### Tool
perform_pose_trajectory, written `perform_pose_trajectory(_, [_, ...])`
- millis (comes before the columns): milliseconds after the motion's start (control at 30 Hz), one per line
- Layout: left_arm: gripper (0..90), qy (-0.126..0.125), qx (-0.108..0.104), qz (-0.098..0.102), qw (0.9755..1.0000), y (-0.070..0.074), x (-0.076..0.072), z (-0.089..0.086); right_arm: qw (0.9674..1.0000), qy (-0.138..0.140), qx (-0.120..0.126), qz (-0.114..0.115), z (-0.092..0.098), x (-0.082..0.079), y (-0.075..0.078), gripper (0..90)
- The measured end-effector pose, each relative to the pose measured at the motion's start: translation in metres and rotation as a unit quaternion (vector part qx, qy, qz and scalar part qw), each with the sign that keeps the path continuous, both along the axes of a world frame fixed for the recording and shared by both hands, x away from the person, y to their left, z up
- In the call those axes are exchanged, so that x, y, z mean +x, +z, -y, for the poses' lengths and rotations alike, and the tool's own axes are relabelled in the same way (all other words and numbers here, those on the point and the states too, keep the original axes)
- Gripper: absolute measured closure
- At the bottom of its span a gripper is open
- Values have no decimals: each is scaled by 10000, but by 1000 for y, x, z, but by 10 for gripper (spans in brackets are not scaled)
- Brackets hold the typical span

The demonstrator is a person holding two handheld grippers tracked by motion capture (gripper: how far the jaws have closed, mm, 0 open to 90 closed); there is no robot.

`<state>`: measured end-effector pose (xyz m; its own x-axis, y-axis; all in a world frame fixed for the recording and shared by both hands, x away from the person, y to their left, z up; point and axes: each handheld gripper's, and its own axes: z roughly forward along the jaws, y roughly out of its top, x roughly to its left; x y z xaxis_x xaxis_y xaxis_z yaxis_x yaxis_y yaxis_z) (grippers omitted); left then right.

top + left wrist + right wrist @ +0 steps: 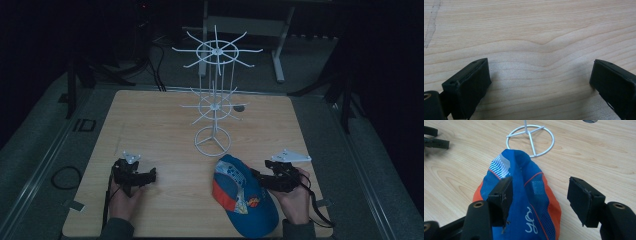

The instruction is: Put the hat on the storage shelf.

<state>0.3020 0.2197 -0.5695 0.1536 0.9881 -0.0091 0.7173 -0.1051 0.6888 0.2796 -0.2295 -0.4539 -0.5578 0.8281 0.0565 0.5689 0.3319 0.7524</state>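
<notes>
A blue and orange cap [245, 195] lies on the wooden table [150, 125] near the front edge, right of centre. My right gripper [256, 175] sits at its right side, jaws pointing left at it. In the right gripper view the cap [524, 202] lies under and between the jaws of the right gripper [540, 183], which stand wide apart; one jaw hangs over the cloth and neither pad presses on it. My left gripper [151, 175] rests at the front left, open. Its own view shows the left gripper [540, 67] with bare wood between the jaws.
A white wire rack [215, 75] with two tiers of hooks stands mid-table, its ring base [530, 138] just beyond the cap. A small dark disc [240, 107] lies to the rack's right. The left gripper [434, 141] shows at far left in the right gripper view. Dark stands surround the table.
</notes>
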Motion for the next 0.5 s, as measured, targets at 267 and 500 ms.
perform_pose_trajectory(267, [35,76,1,8,10000,0,0,1,10000,-20,41,-52,4,1,0,371])
perform_pose_trajectory(500, [35,75,0,8,10000,0,0,1,9999,31,-6,-105,-3,3,-2,371])
